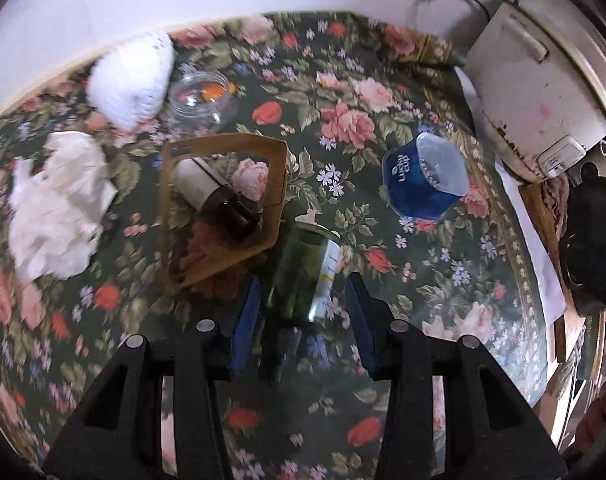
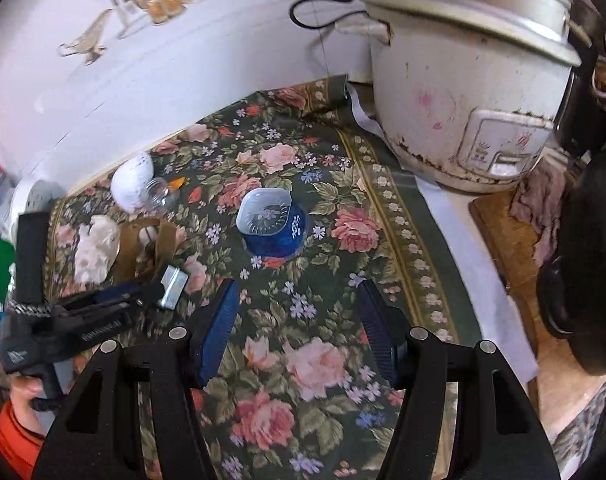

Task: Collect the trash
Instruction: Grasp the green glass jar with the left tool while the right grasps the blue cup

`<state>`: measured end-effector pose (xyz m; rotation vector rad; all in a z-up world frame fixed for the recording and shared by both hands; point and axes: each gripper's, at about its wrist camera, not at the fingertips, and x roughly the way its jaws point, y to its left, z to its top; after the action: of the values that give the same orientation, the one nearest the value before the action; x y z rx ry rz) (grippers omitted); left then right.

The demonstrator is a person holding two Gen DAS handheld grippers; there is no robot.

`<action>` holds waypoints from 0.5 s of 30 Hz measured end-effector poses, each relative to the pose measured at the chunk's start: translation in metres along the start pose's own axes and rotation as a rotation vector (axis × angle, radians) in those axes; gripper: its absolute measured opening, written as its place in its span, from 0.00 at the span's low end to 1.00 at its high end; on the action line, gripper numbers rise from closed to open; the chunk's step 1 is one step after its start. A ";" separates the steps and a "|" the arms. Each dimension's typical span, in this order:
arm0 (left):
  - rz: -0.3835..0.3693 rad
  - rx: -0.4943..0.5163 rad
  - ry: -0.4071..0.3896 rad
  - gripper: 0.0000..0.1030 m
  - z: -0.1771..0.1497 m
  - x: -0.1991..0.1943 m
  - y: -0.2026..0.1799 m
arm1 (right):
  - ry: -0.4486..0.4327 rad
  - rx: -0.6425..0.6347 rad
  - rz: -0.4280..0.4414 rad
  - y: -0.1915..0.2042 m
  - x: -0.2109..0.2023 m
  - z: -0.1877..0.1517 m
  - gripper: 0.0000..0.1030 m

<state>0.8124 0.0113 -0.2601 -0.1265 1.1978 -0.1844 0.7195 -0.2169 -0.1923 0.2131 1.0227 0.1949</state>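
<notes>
Left gripper was spread around green bottle, not yet clamped. Glass looked heavy, slick, breakable; best gripped mid-body. Right gripper was spread, empty.

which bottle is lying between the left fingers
The green bottle, lying on its side between the open left fingers. The brown bottle lies farther off, inside the cardboard frame.

We note a floral tablecloth covering the tabletop. At its far right edge stands a worn white rice cooker, lid on, black cord trailing along the white wall. Beside the cooker, a wooden board carries a crumpled pinkish rag.
</notes>
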 end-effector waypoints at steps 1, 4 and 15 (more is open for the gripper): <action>-0.010 0.001 0.003 0.42 0.002 0.004 0.001 | 0.005 0.009 0.002 0.000 0.005 0.002 0.56; -0.059 0.009 0.014 0.42 0.007 0.013 0.000 | 0.013 0.012 -0.013 0.003 0.020 0.012 0.56; -0.069 0.105 0.014 0.42 0.016 0.031 -0.019 | 0.064 0.030 0.005 0.018 0.080 0.048 0.64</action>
<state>0.8369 -0.0133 -0.2789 -0.0742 1.1961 -0.3086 0.8004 -0.1829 -0.2293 0.2383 1.0892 0.1923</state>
